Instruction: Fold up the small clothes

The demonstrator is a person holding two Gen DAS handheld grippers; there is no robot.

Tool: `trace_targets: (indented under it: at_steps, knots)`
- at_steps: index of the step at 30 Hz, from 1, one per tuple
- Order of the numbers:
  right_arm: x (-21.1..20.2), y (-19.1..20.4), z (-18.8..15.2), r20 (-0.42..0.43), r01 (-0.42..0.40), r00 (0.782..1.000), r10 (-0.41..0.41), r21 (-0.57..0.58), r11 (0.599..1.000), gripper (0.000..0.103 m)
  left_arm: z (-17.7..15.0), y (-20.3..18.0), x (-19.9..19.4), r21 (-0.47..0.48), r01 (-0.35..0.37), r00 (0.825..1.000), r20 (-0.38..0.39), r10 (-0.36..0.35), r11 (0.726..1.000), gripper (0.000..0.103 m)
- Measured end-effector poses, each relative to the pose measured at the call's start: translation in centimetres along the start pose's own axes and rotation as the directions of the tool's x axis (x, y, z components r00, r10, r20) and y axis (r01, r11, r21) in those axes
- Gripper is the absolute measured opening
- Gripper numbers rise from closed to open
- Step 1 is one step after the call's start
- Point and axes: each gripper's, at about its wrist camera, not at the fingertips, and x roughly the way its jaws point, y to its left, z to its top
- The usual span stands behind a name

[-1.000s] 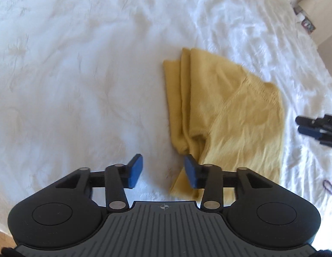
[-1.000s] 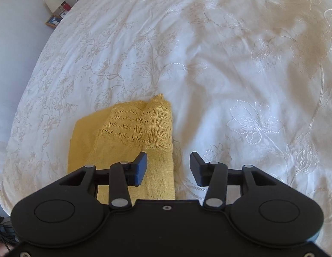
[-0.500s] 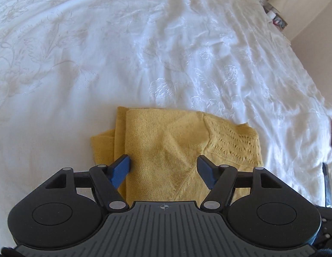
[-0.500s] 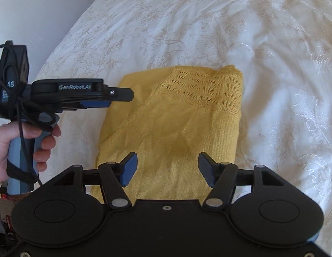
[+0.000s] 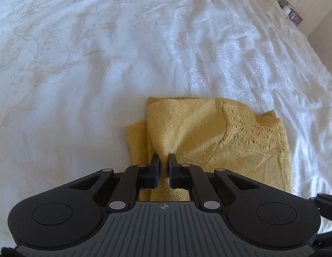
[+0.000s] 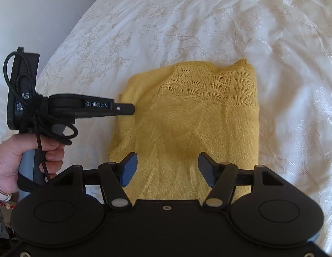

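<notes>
While its jaws pinch a ridge of knit at six o'clock, the left gripper (image 5: 163, 160) grips the yellow sweater (image 5: 209, 141). The right gripper (image 6: 167, 168) hovers spread, seemingly just above the folded sweater, which lies on the white bedspread (image 5: 101, 64) extending toward twelve.

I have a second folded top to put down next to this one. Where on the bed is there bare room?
Bare bedspread lies left of the yellow sweater and beyond its far edge toward the nightstand. In the right wrist view, bedspread right of the lace hem is bare too. It is crowded at the near side, where the left gripper pinches the sweater and the right gripper hovers open.
</notes>
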Motion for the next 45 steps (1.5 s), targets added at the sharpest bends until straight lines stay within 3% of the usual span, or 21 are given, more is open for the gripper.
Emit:
trace_targets:
  at_steps: [4,11,15,19,23,29,36,41,45]
  knots:
    - [0.6,-0.2,2.3,0.037,0.03,0.999,-0.03,-0.008,1.0,0.068,0.3,1.1,0.3,-0.004,0.029,0.999,-0.018,-0.029,1.0,0.01]
    - [5.5,-3.5,5.4,-0.024,0.11,0.994,-0.109,0.047,0.993,0.073,3.1,1.4,1.2,0.053,-0.021,1.0,0.019,0.02,0.998,0.037]
    - [4.8,-3.1,6.2,0.009,0.128,0.992,-0.129,0.078,0.989,0.073,4.3,1.5,0.8,0.104,-0.08,0.996,0.045,0.076,0.991,0.037]
    - [2.9,-2.1,5.5,0.065,0.129,0.989,-0.135,0.096,0.987,0.087,4.1,1.6,-0.8,0.145,-0.074,0.996,0.063,0.065,0.987,0.039]
    - [2.2,-1.4,3.6,0.059,0.197,0.977,-0.205,0.116,0.974,0.102,2.2,1.3,-2.1,0.145,-0.074,0.996,0.069,0.065,0.987,0.07]
    - [3.0,-0.9,-0.3,-0.039,0.31,0.951,-0.307,0.101,0.946,0.102,-2.1,-0.3,-3.6,0.173,-0.032,0.999,0.023,0.029,0.984,0.072]
    - [3.2,-1.8,-3.5,-0.131,0.33,0.94,-0.316,0.108,0.938,0.102,-6.9,-2.9,-4.2,0.24,0.01,1.0,-0.018,-0.006,0.971,0.073]
    - [2.5,-2.3,-4.7,-0.149,0.307,0.945,-0.291,0.093,0.947,0.102,-9.7,-3.0,-2.8,0.248,-0.062,0.996,-0.044,0.075,0.967,0.075]
    - [1.8,-2.8,-5.7,-0.161,0.277,0.951,-0.264,0.063,0.959,0.102,-11.1,-1.3,-2.8,0.161,-0.094,0.994,-0.038,0.101,0.983,0.087]
